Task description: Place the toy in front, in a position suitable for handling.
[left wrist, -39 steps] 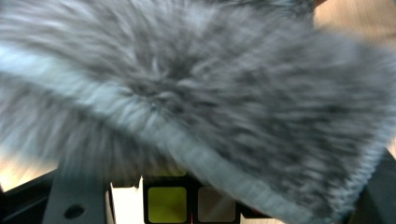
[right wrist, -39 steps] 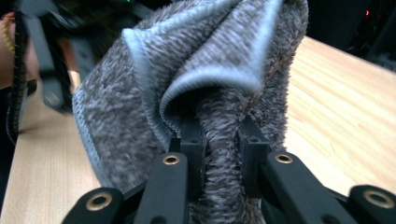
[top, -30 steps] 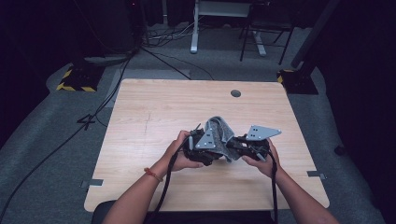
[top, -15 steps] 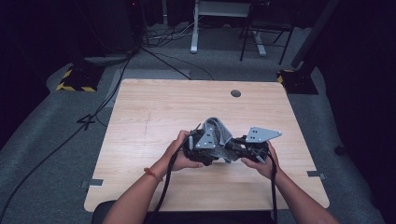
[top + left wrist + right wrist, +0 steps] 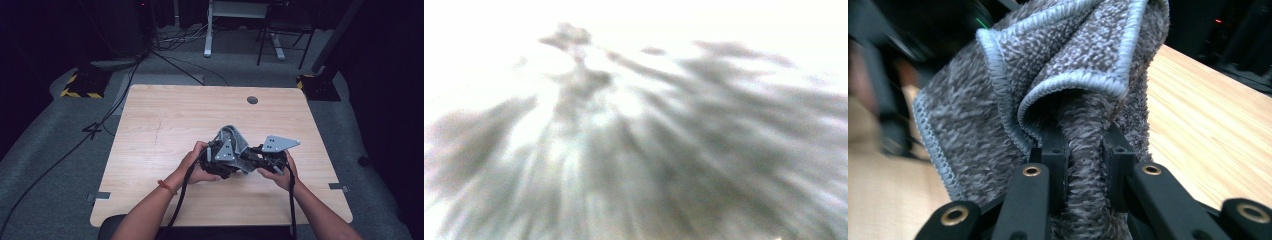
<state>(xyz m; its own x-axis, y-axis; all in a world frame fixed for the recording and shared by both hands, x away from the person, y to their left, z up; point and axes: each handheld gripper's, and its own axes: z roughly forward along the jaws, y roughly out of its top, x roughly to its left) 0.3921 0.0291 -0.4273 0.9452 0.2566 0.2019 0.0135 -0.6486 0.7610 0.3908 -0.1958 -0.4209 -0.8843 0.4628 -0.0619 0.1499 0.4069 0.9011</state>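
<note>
While bunched upright, grey fuzzy cloth (image 5: 1058, 75), stitched hem, R gripper (image 5: 1083, 150) fingers pinching fold, L gripper (image 5: 220, 161) unclear.

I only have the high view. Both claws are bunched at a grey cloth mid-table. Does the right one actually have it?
Observer: Yes. In the right gripper view the right claw has its jaws closed on a pinched fold of the grey towel.
Operator: Flat or bunched above the jaws?
Observer: Bunched; stitched hems curl over in loops right above the jaws.
Operator: And the left claw?
Observer: The left gripper view is a washed-out blur of grey fibres, so the towel sits right against the lens; I cannot tell how its jaws stand.
</note>
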